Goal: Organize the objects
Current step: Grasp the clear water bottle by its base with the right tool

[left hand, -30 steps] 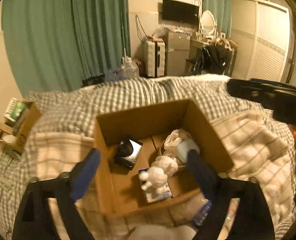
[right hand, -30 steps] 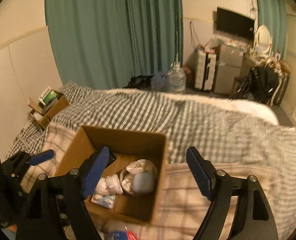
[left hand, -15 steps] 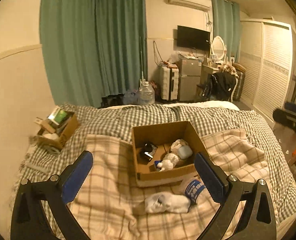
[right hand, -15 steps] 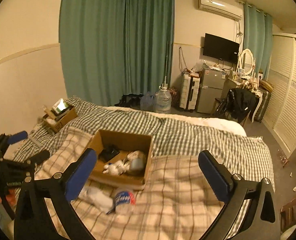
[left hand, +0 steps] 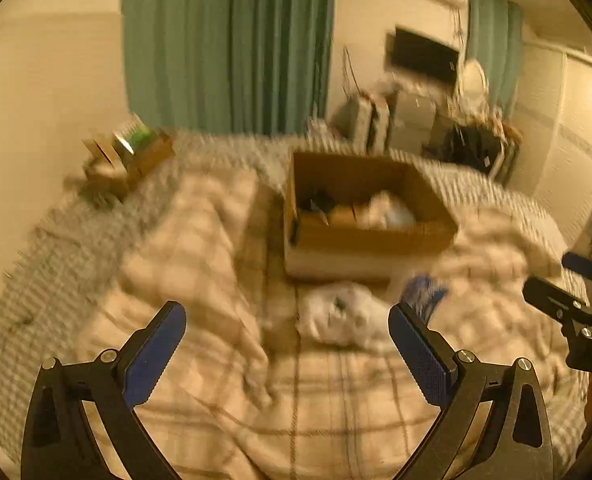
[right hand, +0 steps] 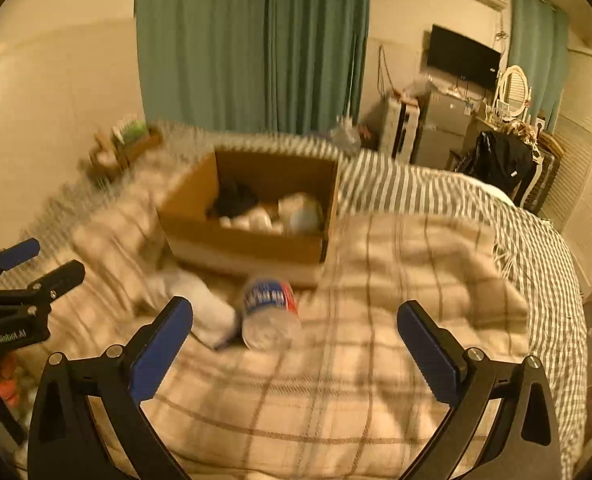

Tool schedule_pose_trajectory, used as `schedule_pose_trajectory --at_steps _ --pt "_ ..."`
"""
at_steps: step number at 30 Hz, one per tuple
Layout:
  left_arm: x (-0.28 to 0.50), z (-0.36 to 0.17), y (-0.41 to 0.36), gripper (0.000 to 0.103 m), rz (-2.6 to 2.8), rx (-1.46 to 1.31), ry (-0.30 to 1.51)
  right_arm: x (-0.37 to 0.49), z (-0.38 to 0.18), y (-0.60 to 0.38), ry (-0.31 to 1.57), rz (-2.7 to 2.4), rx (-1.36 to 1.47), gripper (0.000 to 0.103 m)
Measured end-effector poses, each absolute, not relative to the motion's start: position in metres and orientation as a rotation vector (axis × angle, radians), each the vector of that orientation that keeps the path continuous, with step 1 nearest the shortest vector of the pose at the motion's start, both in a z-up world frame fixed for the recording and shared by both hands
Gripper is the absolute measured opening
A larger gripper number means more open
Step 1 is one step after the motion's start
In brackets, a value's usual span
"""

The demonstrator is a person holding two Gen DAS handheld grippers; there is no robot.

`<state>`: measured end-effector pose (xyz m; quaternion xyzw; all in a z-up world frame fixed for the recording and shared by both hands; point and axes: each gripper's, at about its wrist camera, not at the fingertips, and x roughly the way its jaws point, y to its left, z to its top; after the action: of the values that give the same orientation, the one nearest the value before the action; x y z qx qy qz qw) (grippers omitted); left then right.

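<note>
Holding both tongs over the bed, I read them first. Left gripper (left hand: 287, 350): blue pads spread wide, nothing between them. Right gripper (right hand: 295, 348): likewise spread wide and empty. Each tool shows in the other's camera at the frame edge, the right one at the far right of the left view, the left one at the far left of the right view.

Beyond the fingers lies the beige plaid blanket (right hand: 376, 380), spread over a grey checked cover (right hand: 436, 188). On the blanket, near the front wall of the cardboard box (right hand: 248, 246), lie a plastic bottle (right hand: 270, 314) on its side and a white sock (right hand: 204, 304) just beside it.

View differences: the right camera shows the bottle whole, blue and red label readable as colour only, its clear end toward me. In the left camera the bottle (left hand: 424, 296) is a blue smear partly behind the right-hand finger, while the sock (left hand: 336, 316) lies between the pads' line of sight, closer to centre.

The box (left hand: 368, 236) is open-topped; inside I make out a dark item and pale rounded items, but motion blur stops me naming them. A smaller carton (left hand: 128, 156) with a green thing in it sits at the far left corner of the bed, also blurred. Green curtains (right hand: 252, 44) hang behind.
</note>
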<state>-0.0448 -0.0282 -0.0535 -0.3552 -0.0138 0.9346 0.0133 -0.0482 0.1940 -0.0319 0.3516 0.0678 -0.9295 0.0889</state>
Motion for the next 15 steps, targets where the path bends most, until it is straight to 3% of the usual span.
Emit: schedule_pose_trajectory --at_steps 4,15 --pt "-0.052 -0.077 -0.031 0.103 2.915 -1.151 0.014 -0.059 -0.06 0.187 0.209 -2.714 1.145 0.103" --pt "-0.063 -0.099 -0.049 0.103 2.908 -1.239 -0.066 -0.103 -0.098 0.176 0.201 -2.681 1.297 0.102"
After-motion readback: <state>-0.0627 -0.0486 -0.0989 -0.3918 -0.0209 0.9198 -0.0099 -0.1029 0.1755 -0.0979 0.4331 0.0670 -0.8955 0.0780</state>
